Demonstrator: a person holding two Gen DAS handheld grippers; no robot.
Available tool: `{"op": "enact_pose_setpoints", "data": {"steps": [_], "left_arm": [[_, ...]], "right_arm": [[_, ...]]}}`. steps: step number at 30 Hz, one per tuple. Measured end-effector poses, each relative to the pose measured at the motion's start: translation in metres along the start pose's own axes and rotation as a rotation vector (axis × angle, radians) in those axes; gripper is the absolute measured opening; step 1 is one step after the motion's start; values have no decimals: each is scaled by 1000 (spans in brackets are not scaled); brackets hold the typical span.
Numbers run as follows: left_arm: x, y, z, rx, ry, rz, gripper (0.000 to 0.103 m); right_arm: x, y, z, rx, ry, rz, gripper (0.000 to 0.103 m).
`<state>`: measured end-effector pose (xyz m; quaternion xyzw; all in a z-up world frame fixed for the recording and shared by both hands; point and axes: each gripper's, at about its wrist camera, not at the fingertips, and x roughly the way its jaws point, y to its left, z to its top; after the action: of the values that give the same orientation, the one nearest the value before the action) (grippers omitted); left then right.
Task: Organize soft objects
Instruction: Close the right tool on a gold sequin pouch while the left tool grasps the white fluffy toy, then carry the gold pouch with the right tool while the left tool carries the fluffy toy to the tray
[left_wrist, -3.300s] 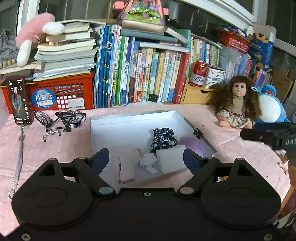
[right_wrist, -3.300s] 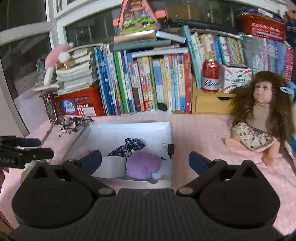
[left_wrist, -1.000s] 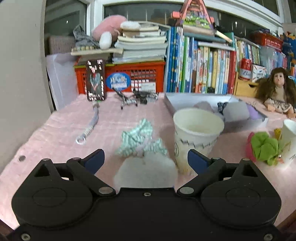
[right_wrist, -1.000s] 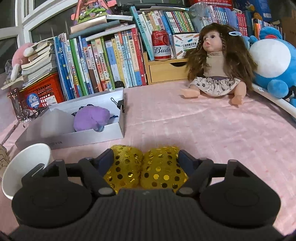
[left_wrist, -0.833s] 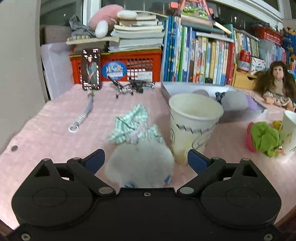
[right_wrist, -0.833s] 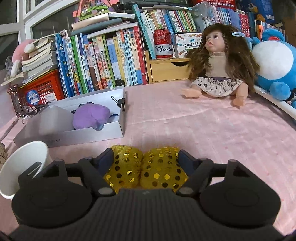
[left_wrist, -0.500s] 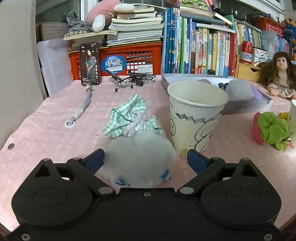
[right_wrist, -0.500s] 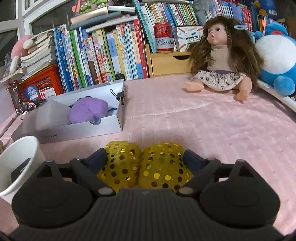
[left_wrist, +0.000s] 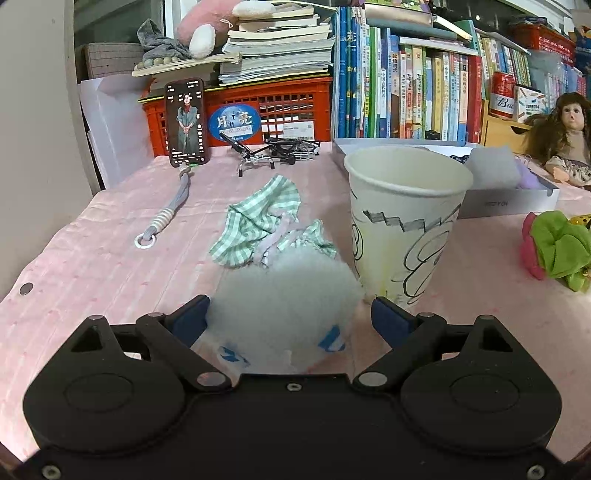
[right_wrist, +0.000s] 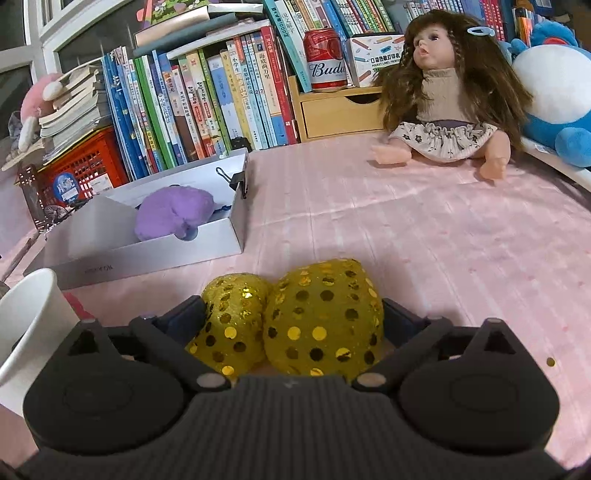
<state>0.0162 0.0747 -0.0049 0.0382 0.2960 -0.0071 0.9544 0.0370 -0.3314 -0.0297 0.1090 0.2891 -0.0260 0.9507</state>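
On the pink tabletop (left_wrist: 110, 266), your left tool (left_wrist: 290, 319) narrows around a fluffy white toy (left_wrist: 284, 291) without gripping, while your right tool (right_wrist: 291, 314) spreads off two gold sequined balls (right_wrist: 321, 321).

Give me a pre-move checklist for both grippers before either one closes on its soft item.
1. White fluffy toy between left gripper fingers: ok; jaws closing.
2. Paper cup beside the left gripper's right finger, clear of it: cannot tell.
3. Gold sequin pouf between right gripper fingers: ok; jaws opening, no grip.
4. White box has room: ok, purple plush fills part.
5. Green checked cloth free of the fluffy toy: cannot tell.
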Motion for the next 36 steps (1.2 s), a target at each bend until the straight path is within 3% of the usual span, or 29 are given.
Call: {"op": "enact_pose_setpoints", "data": {"steps": [4, 6, 15, 24, 27, 28, 36], "left_arm": [[-1, -3, -1, 15, -5, 16, 88], [-3, -3, -1, 26, -11, 35, 76], [-15, -4, 1, 65, -31, 40, 64], [-28, 1, 13, 30, -55, 12, 63], [-32, 7, 18, 12, -68, 22, 63], [-34, 9, 20, 2, -71, 24, 63], [-40, 30, 42, -42, -109, 43, 63]], "right_arm": [[0, 0, 0, 0, -1, 0, 101], [0, 0, 0, -1, -3, 2, 98], [-5, 0, 2, 22, 7, 48, 84], [-13, 2, 8, 48, -18, 57, 65], [-18, -1, 12, 71, -40, 32, 50], [-20, -3, 15, 88, -47, 31, 35], [-25, -5, 35, 86, -77, 4, 33]]}}
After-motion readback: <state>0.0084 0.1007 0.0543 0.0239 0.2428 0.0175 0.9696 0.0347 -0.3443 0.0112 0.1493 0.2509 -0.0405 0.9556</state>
